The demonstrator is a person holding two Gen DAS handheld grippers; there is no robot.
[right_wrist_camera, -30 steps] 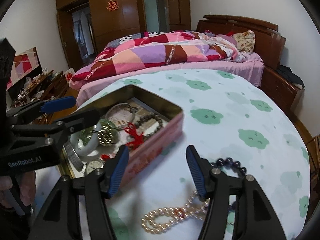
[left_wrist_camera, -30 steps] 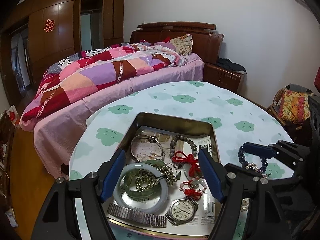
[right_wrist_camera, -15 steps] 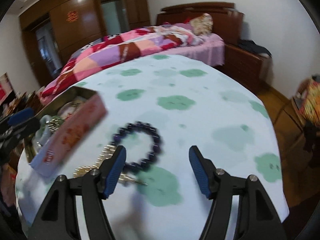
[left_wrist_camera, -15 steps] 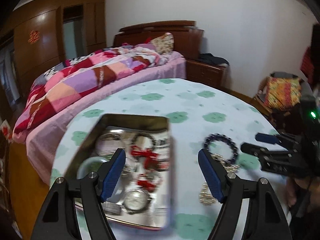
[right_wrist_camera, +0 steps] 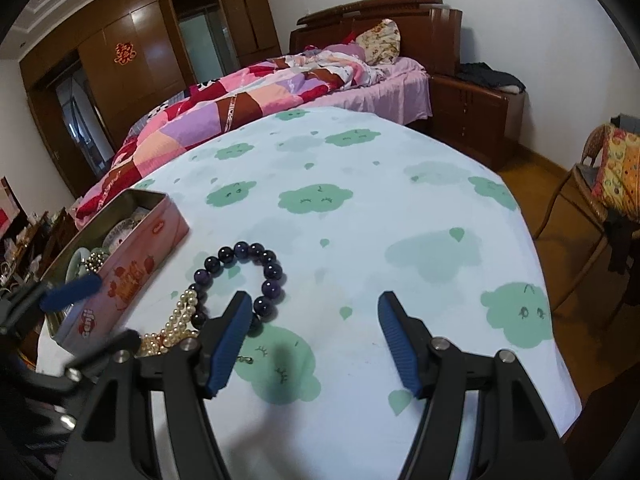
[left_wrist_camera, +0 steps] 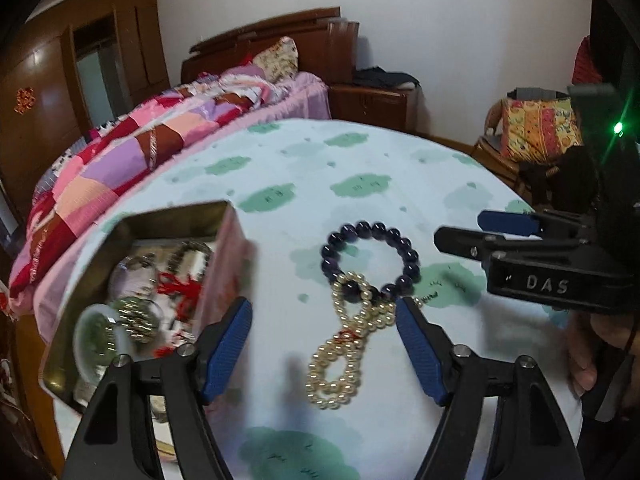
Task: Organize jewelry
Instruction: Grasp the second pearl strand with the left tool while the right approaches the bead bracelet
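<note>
Careful: our left gripper [left_wrist_camera: 322,346] and right gripper [right_wrist_camera: 314,336] both gape wide, empty; pearl strand [left_wrist_camera: 344,344] overlaps purple bracelet [left_wrist_camera: 370,256], so grabbing either may drag both.

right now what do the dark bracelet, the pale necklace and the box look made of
Dark bracelet: glossy purple beads, likely polished stone or glass. Pale necklace: small cream beads with soft sheen, pearl or imitation. Box: probably printed tin, with a metallic inner wall and pink outside.

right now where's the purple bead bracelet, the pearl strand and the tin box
purple bead bracelet [left_wrist_camera: 408,246]: left wrist view, a bead on its right arc
pearl strand [left_wrist_camera: 334,376]: left wrist view, its lower loop
tin box [right_wrist_camera: 132,276]: right wrist view, its pink side wall
</note>
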